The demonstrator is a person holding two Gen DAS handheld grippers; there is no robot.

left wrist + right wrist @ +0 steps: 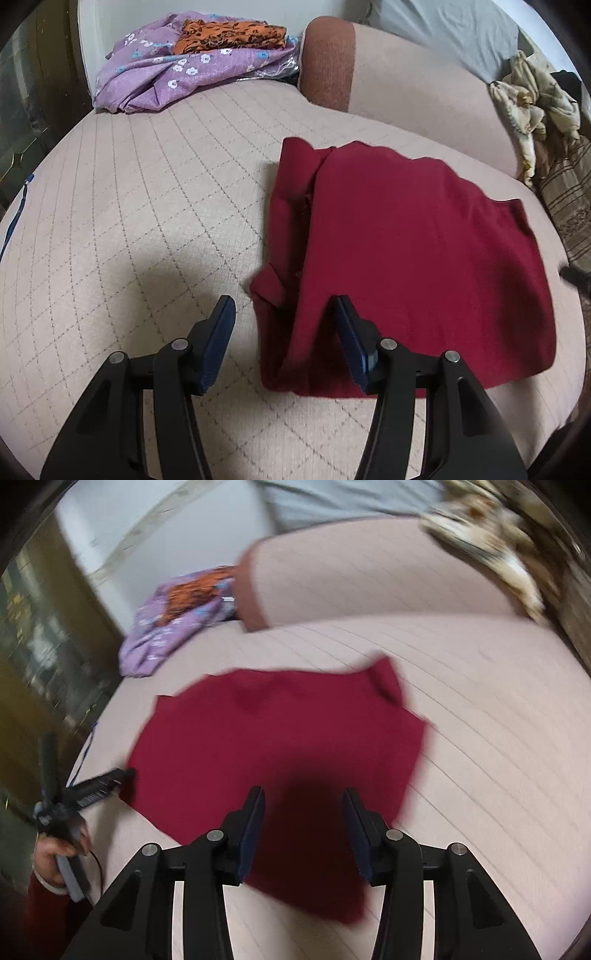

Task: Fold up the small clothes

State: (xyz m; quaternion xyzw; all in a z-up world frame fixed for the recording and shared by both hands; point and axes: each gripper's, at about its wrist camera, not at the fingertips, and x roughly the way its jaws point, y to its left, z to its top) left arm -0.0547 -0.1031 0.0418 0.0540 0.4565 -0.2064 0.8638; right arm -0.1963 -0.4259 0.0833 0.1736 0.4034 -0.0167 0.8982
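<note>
Nearest, we see the left gripper (pixel 284 332) with fingers spread and nothing between them, poised over the near left edge of the folded red garment (pixel 406 258). The right gripper (pixel 303 830) likewise stands parted and empty above the same cloth. The garment lies flat on the quilted beige sofa seat (pixel 129 221). Farther off, at the seat's far left corner, we find a purple floral cloth (pixel 155 77) bearing an orange patterned piece (pixel 229 35).
</note>
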